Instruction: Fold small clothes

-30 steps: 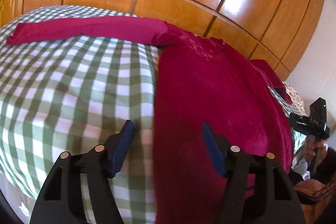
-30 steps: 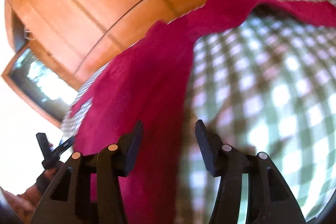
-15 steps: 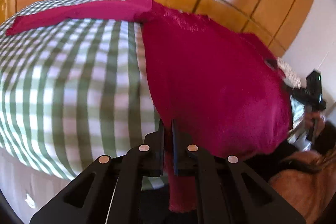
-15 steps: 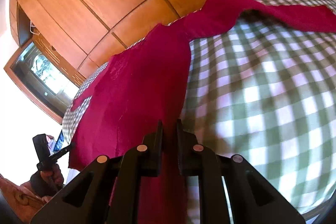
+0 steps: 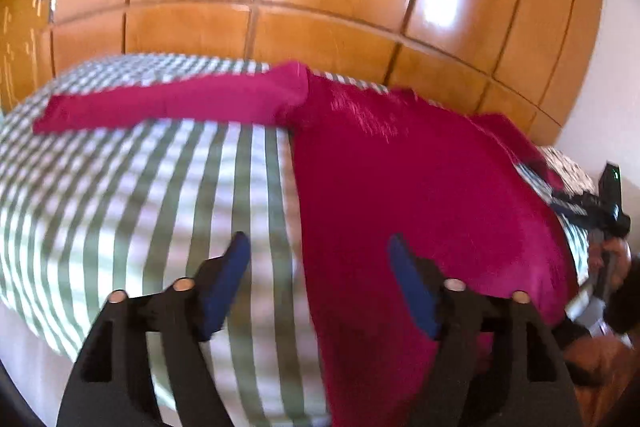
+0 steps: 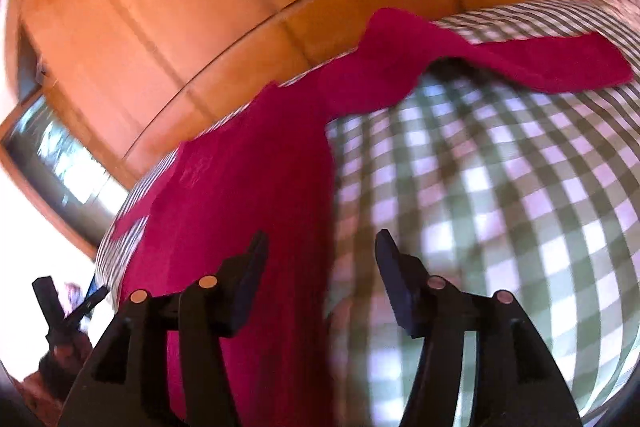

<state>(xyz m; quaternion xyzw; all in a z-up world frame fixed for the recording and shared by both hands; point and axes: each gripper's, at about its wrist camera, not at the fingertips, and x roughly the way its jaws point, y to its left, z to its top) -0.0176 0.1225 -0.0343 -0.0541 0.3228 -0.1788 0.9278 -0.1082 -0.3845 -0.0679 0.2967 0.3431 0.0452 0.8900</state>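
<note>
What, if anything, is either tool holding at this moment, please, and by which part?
Nothing is held. Both the left tool and the right tool are opening, their pads clear of the red garment, which lies on the checked bed.

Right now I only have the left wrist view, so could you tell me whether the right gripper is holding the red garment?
Observer: No. The right gripper has its jaws apart and opening; the red long-sleeved top lies below them on the checked bedcover, unpinched.
Operator: Thank you. How does the sleeve on that side lie?
Observer: That sleeve stretches out sideways across the cover, with a raised hump near the shoulder.
Operator: Is anything else over there that I cannot see?
Observer: Yes, a framed glass pane is set into the wooden wall panelling on the left of that view.
</note>
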